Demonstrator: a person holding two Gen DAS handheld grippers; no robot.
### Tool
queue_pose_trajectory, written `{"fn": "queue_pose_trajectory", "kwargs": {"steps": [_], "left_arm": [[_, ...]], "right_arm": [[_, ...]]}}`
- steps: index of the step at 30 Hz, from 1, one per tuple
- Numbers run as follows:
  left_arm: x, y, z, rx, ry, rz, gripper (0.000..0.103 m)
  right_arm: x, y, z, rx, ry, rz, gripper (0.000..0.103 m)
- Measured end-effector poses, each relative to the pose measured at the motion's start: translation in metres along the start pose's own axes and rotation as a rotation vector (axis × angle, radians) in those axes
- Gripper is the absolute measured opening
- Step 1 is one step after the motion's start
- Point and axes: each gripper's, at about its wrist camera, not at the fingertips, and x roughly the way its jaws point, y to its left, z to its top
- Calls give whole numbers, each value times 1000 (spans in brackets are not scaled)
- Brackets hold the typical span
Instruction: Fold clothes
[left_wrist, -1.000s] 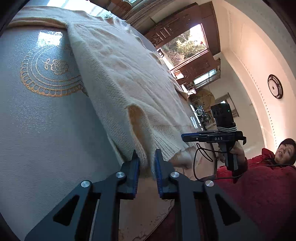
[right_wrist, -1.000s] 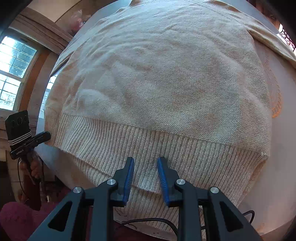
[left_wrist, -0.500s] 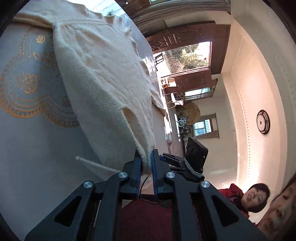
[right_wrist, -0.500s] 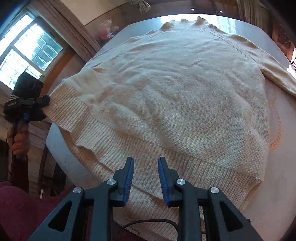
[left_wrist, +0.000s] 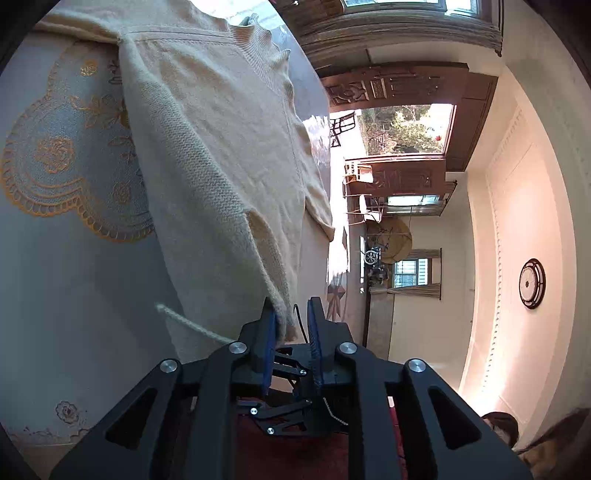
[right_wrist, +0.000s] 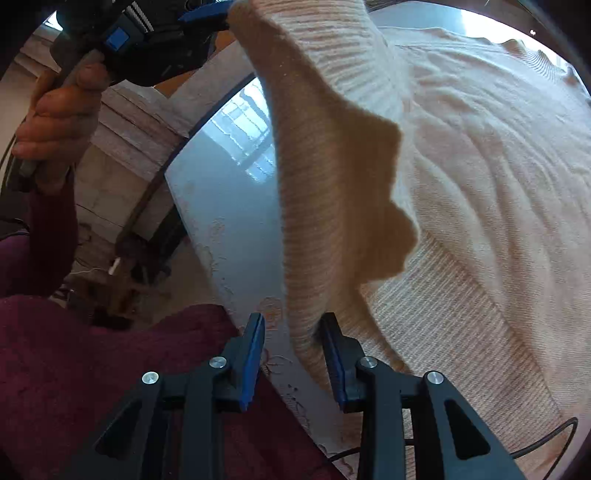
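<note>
1 sweater (right_wrist: 480, 155), hem lifted; 2 claws: left (right_wrist: 207, 16) gripping, right (right_wrist: 293, 358) open.

**A bright room with carved wood and pale walls**

Cream walls (left_wrist: 517, 206) are lit warmly by daylight. A dark carved wooden door frame (left_wrist: 391, 88) is seen around an opening onto sunlit trees (left_wrist: 406, 129). A round dark-rimmed wall clock (left_wrist: 532, 283) is mounted on the pale wall. A small window (left_wrist: 410, 274) with curtains is set further off. The glossy tabletop (left_wrist: 74, 280) is decorated with gold lace-like patterns, and window light is reflected in it (right_wrist: 247, 147).
</note>
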Motion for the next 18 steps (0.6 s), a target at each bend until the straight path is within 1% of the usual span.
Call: {"fn": "queue_pose_trajectory", "kwargs": {"steps": [1, 2, 3, 6, 7, 9, 10, 11, 13, 14, 15, 16, 17, 18], "left_arm": [[-8, 11, -8, -36, -14, 10, 33], [-18, 23, -15, -70, -40, 34, 36], [-28, 36, -23, -104, -72, 56, 38], [-55, 71, -39, -179, -172, 131, 38], [-63, 81, -44, -202, -209, 158, 38], [-77, 95, -54, -223, -274, 217, 38], [-84, 100, -59, -236, -309, 242, 38], [-90, 102, -64, -225, -343, 273, 38], [-96, 94, -68, -169, -406, 366, 38], [-93, 87, -70, -121, -422, 387, 38], [-88, 78, -71, -66, -433, 402, 38], [-79, 69, -71, -8, -430, 395, 38], [-66, 61, -71, 48, -416, 377, 38], [-51, 53, -70, 102, -398, 360, 38]], "right_arm": [[-1, -3, 0, 13, 1, 5, 33], [-2, -7, -1, 25, 1, 11, 33], [-7, -13, -2, 52, -21, 8, 33], [-22, -30, -5, 117, -54, 76, 33], [-27, -33, -6, 124, -66, 69, 33], [-30, -39, -5, 138, -65, 4, 33], [-27, -43, -3, 147, -48, -24, 33], [-23, -46, -1, 156, -30, -52, 33], [-5, -44, -1, 139, 47, -72, 33], [3, -42, -2, 130, 87, -81, 33], [12, -41, -2, 121, 127, -90, 35], [12, -35, -2, 100, 131, -54, 35], [7, -34, -3, 115, 124, 13, 32], [-3, -38, -6, 141, 90, 8, 31]]}}
